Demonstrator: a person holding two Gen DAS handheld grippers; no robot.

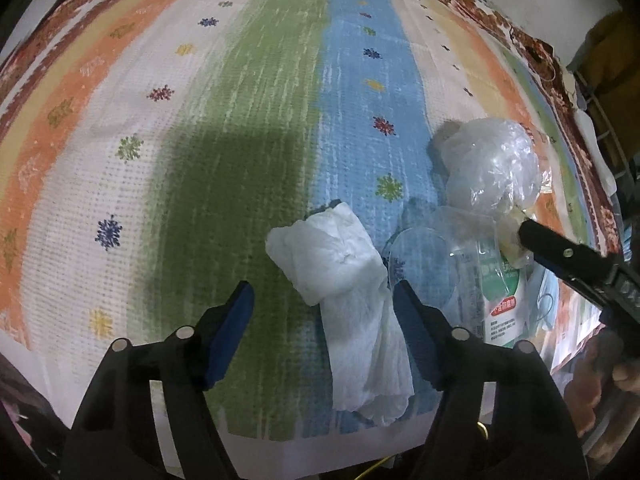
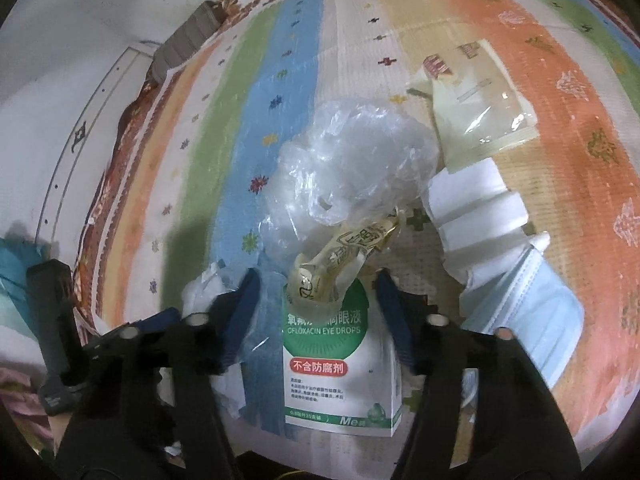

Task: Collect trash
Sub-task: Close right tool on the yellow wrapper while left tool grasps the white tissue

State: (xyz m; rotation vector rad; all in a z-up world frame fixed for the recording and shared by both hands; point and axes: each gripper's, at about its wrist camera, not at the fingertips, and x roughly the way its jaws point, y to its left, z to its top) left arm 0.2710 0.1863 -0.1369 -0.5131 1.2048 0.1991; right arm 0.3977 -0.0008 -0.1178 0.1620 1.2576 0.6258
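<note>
A crumpled white tissue [image 1: 352,300] lies on the striped cloth [image 1: 180,140] between the fingers of my left gripper [image 1: 322,300]. Its jaws stand open; the left pad is clear of the tissue and the right pad sits beside it. My right gripper [image 2: 316,292] hangs over a white-and-green eye drops box [image 2: 332,360] with a yellow wrapper [image 2: 344,256] on top. Both lie between its open jaws, and the pads do not clearly press on them. A crumpled clear plastic bag [image 2: 352,160] sits just beyond. The left wrist view shows one right finger [image 1: 560,256] at the wrapper.
A blue face mask [image 2: 532,320], folded white paper [image 2: 476,216] and a cream packet [image 2: 480,104] lie to the right of the box. A clear plastic piece [image 1: 424,260] rests beside the tissue. The cloth's near edge [image 1: 280,436] runs just below the grippers. A wall [image 2: 60,80] stands at left.
</note>
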